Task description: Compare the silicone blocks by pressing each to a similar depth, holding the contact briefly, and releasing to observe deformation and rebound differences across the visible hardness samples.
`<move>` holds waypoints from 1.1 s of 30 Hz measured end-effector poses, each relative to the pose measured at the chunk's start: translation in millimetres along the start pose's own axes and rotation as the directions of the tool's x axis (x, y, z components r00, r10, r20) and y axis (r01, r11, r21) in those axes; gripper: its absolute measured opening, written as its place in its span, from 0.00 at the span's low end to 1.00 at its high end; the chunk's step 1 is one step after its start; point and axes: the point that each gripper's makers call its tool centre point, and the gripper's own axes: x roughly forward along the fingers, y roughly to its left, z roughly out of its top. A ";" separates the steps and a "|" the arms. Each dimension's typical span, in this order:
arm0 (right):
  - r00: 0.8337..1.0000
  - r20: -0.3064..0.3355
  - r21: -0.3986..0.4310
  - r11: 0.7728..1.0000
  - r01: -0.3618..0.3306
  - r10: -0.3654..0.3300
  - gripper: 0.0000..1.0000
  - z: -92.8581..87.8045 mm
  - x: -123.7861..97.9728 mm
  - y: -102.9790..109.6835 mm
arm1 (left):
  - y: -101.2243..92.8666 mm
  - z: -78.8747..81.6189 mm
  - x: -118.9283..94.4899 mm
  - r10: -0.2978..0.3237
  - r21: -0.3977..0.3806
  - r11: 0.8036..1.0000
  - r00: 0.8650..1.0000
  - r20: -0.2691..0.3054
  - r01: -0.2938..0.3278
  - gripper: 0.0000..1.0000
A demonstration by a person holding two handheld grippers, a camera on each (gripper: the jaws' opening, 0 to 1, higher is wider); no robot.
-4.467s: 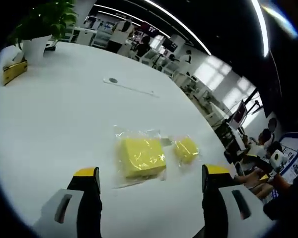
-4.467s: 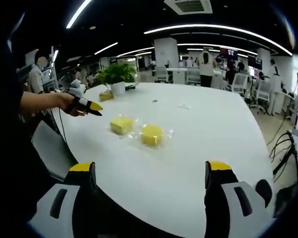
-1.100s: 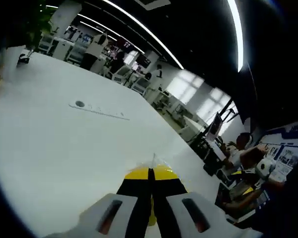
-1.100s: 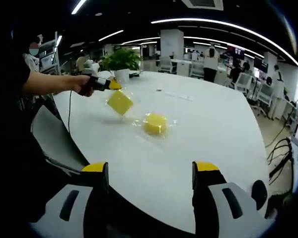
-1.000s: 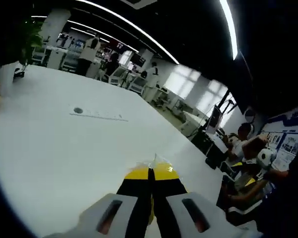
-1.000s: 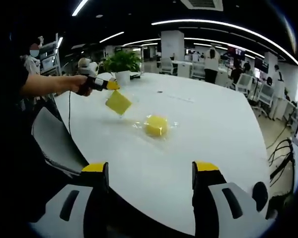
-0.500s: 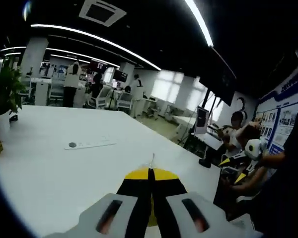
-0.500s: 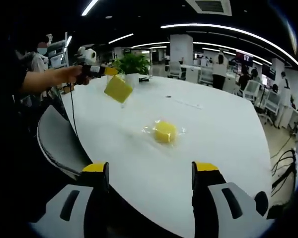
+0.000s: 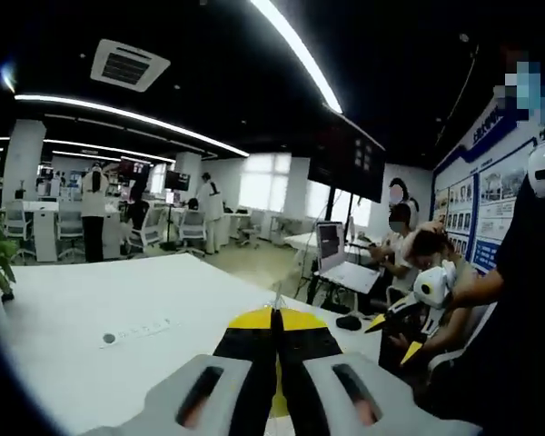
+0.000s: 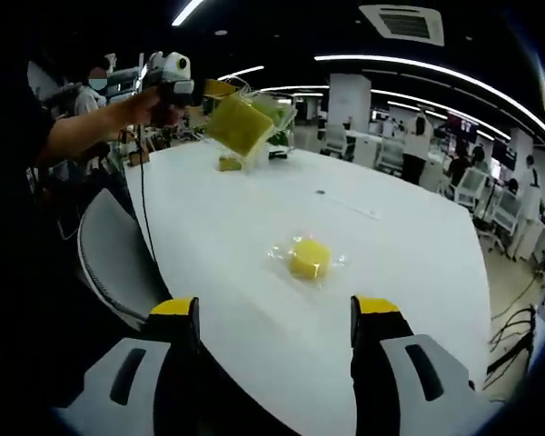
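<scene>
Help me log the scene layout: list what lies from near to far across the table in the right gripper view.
Right tongs → small bagged yellow block on the white table → bagged yellow block held up by the left tongs.

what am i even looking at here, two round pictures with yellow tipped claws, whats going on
A person holds a two-jaw gripper in each hand, and a fisheye camera rides on each, so each picture looks out along its own jaws.

In the left gripper view, the left gripper is shut, pinching the bag of a yellow block. The right gripper view shows that from afar: the left gripper holds the bagged yellow block up in the air above the white table.

The right gripper is open and holds nothing. A second bagged yellow block lies on the table ahead of it. A potted plant stands at the far end, partly hidden by the lifted block.
</scene>
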 end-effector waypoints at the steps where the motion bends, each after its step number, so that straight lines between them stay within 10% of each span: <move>1: 1.000 0.000 -0.012 1.000 0.002 -0.002 0.62 -0.2 -1.5 0.1 | -4.4 5.1 2.3 -0.014 0.004 1.000 1.000 0.007 0.014 0.00; 14: 0.999 0.003 -0.027 0.998 -0.048 0.048 0.65 -4.1 -13.9 3.4 | -41.5 25.4 24.1 -0.140 -0.023 0.990 0.990 0.024 0.140 0.00; 33: 0.957 0.222 0.008 0.981 -0.195 0.188 0.84 68.0 -8.7 1.0 | -61.8 38.3 32.2 -0.197 0.038 0.980 0.980 0.016 0.196 0.00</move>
